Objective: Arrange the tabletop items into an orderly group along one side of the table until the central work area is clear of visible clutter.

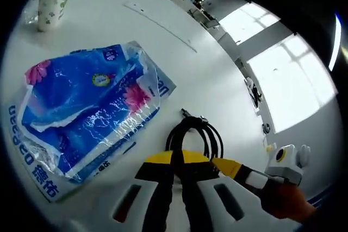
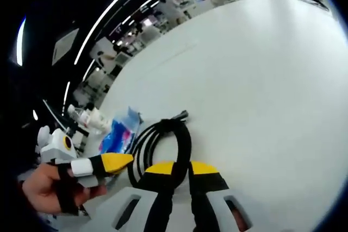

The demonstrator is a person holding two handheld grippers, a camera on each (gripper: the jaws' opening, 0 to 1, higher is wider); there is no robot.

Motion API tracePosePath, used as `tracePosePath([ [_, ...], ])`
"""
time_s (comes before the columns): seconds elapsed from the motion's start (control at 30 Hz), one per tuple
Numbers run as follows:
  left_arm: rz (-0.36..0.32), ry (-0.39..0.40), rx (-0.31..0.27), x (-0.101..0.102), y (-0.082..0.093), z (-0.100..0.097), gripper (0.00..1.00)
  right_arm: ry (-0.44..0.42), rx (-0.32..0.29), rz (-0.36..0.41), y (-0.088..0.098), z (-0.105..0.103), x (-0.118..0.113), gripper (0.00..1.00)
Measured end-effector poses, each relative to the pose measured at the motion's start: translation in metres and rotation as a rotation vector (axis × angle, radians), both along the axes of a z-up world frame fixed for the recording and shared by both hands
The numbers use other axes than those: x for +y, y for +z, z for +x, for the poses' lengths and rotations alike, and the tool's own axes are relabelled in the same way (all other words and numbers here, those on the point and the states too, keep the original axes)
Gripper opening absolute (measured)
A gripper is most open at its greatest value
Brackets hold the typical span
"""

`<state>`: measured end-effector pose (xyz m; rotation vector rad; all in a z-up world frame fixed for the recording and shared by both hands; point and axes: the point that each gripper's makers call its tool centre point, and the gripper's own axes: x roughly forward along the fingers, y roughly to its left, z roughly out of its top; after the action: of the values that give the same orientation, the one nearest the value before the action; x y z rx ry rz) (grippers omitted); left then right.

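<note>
On the far left of the left gripper view a paper cup [image 1: 51,5] with a leaf print stands upright near the worktop's [image 1: 217,88] edge, well apart from everything else, so it already reads as parked at the side. Next to the right lies a blue tissue pack [image 1: 89,115], crumpled and partly torn open, flat on the white surface; it sits just beside the coiled black cable [image 1: 196,134] without clearly touching it. The left gripper [image 1: 176,180] has its yellow-tipped jaws closed on the near loop of that cable, which judging by the task is being held so the coil can be carried toward the grouped side. From the right the other gripper comes in, a hand behind it. In the right gripper view the hand [image 2: 46,186] holding the left gripper appears at the left, the tissue pack [image 2: 119,131] beyond it, then the cable [image 2: 163,145], on whose loop the right gripper [image 2: 182,175] is also clamped. To the right the worktop [image 2: 261,80] runs bare. The pack looks likeliest to obstruct a move of the cable leftward.
</note>
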<state>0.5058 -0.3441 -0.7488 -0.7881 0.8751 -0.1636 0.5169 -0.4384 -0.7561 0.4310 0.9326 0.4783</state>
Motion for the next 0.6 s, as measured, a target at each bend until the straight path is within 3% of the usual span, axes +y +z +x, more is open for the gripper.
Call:
tracePosePath([
  [0.3,0.004,0.013,-0.008,0.005,0.008,-0.006,0.14,-0.027,-0.013,0.01,0.009,0.003,-0.002,0.15],
  [0.6,-0.002,0.021,-0.011,0.012,0.012,-0.02,0.19,-0.021,-0.017,0.004,0.012,-0.005,-0.001,0.16],
])
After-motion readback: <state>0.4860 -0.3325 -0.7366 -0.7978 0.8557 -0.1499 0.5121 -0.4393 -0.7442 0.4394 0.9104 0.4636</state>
